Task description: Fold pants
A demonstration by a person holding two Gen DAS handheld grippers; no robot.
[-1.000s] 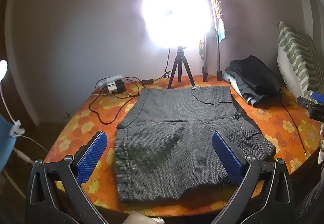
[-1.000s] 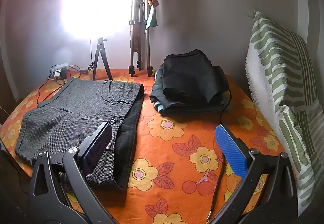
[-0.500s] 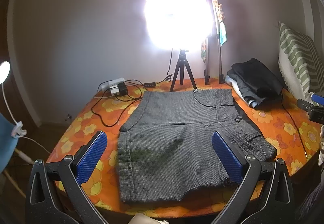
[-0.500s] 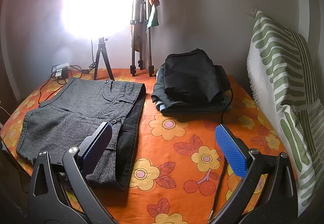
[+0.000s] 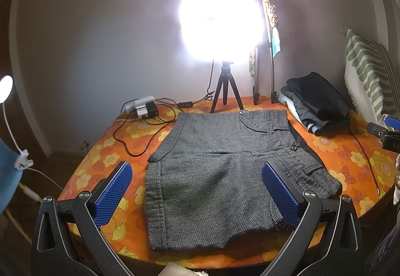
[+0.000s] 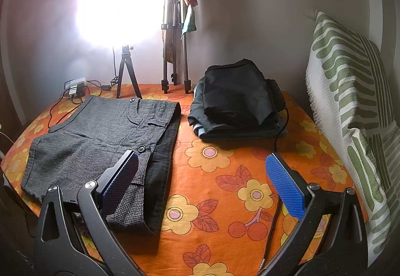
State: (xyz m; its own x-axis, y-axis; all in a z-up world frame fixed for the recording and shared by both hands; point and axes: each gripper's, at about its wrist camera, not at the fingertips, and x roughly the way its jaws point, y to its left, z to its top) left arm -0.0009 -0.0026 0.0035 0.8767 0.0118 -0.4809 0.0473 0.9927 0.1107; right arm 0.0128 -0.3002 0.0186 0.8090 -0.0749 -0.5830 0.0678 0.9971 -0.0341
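Note:
Grey checked pants (image 5: 225, 166) lie folded flat on the orange flowered tablecloth (image 5: 107, 163), waistband toward the wall, hems at the near edge. In the right wrist view the same pants (image 6: 95, 141) lie at the left, with a dark lining edge along their right side. My left gripper (image 5: 196, 186) hovers open over the near end of the pants, nothing between its blue pads. My right gripper (image 6: 202, 178) is open above the cloth just right of the pants, its left pad (image 6: 120, 183) over the pants' near right corner. The right gripper's tip (image 5: 385, 131) peeks in at the left view's right edge.
A stack of folded dark clothes (image 6: 237, 103) sits at the back right. A bright lamp on a small tripod (image 5: 225, 86), a tall folded tripod (image 6: 175, 38), a power strip (image 5: 143, 107) with cables (image 5: 130, 133) and a striped cushion (image 6: 350, 101) ring the table. A black cable (image 6: 275, 221) runs by the right gripper.
Both grippers have drawn back and lifted slightly from the table; the pants lie as before, and both stay open.

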